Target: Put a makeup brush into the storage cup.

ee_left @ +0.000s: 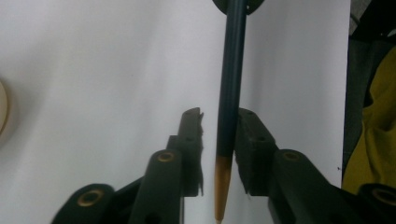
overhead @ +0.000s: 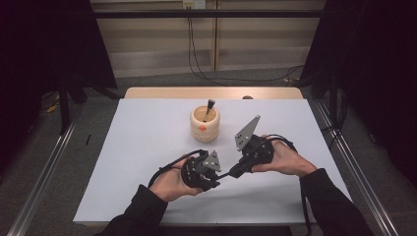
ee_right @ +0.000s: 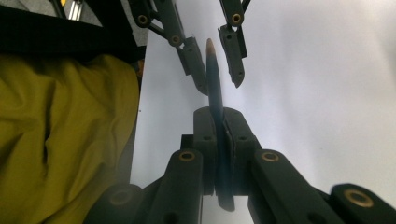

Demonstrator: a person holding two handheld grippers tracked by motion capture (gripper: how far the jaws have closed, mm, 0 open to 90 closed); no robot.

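Dark-blue pencil (ee_right: 215, 88) sits clamped in the right hand-held gripper (ee_right: 222, 122); the left hand-held gripper (ee_left: 219, 126) stands open around it, so a twist could drop it.

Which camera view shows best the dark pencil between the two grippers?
The left gripper view: the pencil runs nearly its full length, wooden tip visible between open jaws. The right gripper view shows it foreshortened, clamped in the right gripper. The high view gives a thin dark line.

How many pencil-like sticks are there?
2: a dark pencil clamped in the right gripper, its tip between the left gripper's jaws; another stick in the wooden cup.
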